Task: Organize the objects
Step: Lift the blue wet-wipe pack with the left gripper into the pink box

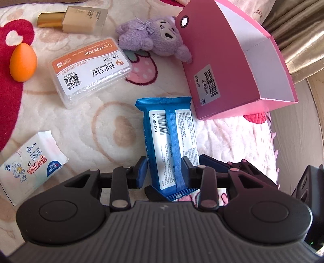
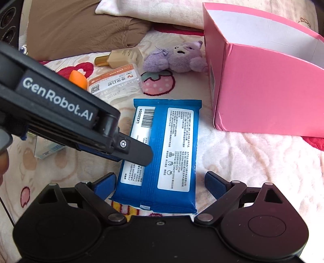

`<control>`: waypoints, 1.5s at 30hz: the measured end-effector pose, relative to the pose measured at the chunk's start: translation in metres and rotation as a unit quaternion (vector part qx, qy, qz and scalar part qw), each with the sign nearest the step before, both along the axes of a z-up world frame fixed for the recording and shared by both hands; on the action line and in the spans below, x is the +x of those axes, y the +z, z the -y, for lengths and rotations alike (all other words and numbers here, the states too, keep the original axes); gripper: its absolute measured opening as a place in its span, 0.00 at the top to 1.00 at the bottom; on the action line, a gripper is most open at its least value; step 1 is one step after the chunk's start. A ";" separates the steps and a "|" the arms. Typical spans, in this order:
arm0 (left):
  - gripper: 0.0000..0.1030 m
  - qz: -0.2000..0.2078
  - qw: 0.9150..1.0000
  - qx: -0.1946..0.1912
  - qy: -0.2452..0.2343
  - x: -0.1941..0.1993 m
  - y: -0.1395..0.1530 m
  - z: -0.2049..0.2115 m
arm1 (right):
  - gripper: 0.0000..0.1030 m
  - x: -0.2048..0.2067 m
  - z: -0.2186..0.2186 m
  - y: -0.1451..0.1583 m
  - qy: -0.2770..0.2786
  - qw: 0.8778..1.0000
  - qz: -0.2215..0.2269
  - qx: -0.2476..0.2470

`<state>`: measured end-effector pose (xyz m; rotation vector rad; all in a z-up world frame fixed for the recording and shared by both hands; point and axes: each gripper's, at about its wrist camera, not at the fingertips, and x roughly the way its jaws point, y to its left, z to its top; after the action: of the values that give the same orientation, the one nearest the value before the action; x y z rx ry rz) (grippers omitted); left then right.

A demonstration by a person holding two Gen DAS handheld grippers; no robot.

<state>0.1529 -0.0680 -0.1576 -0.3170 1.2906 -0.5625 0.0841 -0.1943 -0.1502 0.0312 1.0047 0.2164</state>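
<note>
A blue wipes pack (image 1: 170, 129) lies label-up on the fleece blanket, just left of an open pink box (image 1: 218, 66). My left gripper (image 1: 164, 171) is shut on the pack's near end, its blue pads pressing both long sides. In the right wrist view the same pack (image 2: 172, 141) lies between the wide-spread fingers of my right gripper (image 2: 161, 184), which is open. Its right pad stands clear of the pack and its left pad sits close to the edge. The left gripper's finger (image 2: 139, 154) reaches in from the left onto the pack. The pink box (image 2: 263, 91) stands to the right.
On the blanket lie a purple plush (image 1: 154, 38), a foundation bottle (image 1: 81, 19), an orange sponge egg (image 1: 23, 62), a clear floss case (image 1: 91, 68) and a white wet-tissue pack (image 1: 30, 163). A brown pillow (image 2: 81, 30) lies behind; a curtain (image 1: 299, 40) hangs at right.
</note>
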 end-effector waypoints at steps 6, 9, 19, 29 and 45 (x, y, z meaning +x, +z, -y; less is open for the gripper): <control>0.72 0.011 1.000 -0.004 0.014 -0.001 -0.013 0.003 | 0.22 -0.004 -0.002 0.001 0.015 1.000 0.021 0.000; 0.74 0.019 1.000 -0.001 0.017 -0.006 -0.009 0.006 | 0.27 -0.008 -0.004 0.002 0.020 0.999 0.032 -0.010; 0.74 0.039 0.999 0.009 0.013 -0.032 0.035 0.006 | 0.32 -0.022 -0.004 0.043 0.072 0.996 0.042 -0.011; 0.74 0.107 0.994 0.005 -0.010 -0.047 0.114 0.031 | 0.32 -0.022 0.028 0.117 0.081 0.995 0.061 0.001; 0.74 0.112 0.988 -0.077 -0.075 0.053 0.172 0.141 | 0.32 0.030 0.137 0.179 -0.023 0.993 0.109 -0.030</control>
<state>0.2057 -0.2094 0.0140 -0.2779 1.0618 -0.8052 0.1145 -0.3317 0.0286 -0.0247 0.7913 0.1436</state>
